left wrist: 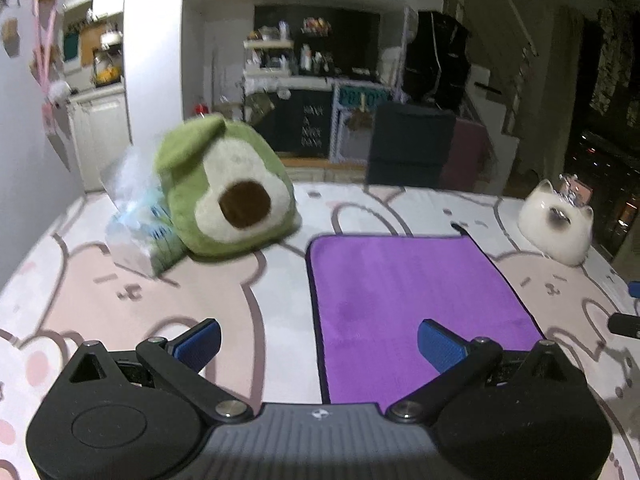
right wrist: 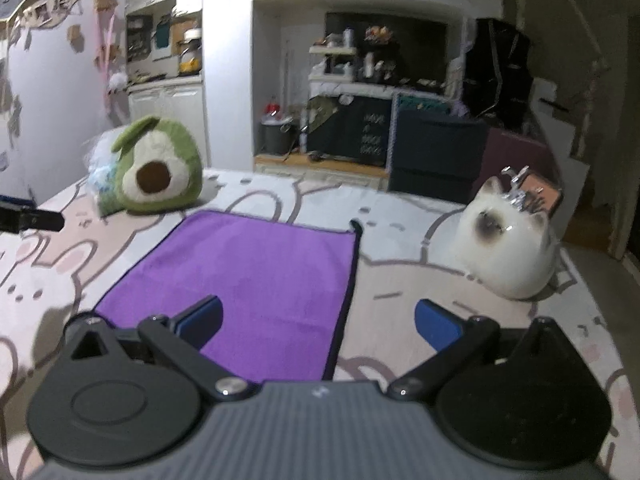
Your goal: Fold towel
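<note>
A purple towel with dark edging lies flat on the table with its pink-and-white bunny-print cloth. It also shows in the right wrist view. My left gripper is open and empty, above the towel's near left edge. My right gripper is open and empty, above the towel's near right edge. A tip of the right gripper shows at the right edge of the left wrist view, and the left gripper's tip shows at the left edge of the right wrist view.
A green avocado plush and a tissue pack sit at the back left of the table. A white cat figure stands at the back right, right of the towel. Shelves and a dark box stand behind the table.
</note>
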The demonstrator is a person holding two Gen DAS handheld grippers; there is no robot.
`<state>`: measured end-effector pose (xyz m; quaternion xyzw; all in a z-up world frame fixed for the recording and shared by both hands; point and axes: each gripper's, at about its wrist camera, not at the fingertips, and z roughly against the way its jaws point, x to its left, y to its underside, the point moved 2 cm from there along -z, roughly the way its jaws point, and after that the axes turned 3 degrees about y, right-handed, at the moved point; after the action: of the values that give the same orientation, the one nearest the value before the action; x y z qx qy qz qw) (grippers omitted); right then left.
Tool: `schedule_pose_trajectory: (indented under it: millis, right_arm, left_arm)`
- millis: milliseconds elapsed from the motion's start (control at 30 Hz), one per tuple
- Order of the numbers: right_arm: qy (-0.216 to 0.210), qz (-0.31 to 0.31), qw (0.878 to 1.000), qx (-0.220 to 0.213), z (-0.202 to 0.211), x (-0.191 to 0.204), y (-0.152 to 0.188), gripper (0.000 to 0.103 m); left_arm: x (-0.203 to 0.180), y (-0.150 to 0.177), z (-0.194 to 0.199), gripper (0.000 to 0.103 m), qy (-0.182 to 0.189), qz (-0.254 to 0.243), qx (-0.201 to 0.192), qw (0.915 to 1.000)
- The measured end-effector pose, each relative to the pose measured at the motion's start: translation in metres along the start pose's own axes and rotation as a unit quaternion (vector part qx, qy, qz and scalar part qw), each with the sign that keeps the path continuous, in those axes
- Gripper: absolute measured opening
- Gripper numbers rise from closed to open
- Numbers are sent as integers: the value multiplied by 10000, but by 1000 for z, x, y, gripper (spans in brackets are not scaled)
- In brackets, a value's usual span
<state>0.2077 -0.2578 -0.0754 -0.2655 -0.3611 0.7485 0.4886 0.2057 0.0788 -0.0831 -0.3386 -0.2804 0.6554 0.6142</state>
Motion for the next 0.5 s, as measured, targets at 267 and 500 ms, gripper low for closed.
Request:
schedule_pose_trajectory:
  millis: [267, 500]
  right_arm:
    - [-735, -352, 9944, 678, -27, -13, 10, 103]
    - [-1480, -677, 9802, 1127, -42, -21, 18, 96]
  left_arm:
    - [1, 12, -19, 98, 416, -115, 454, 9980]
    - [2, 18, -34, 85, 1027, -128, 865, 9909]
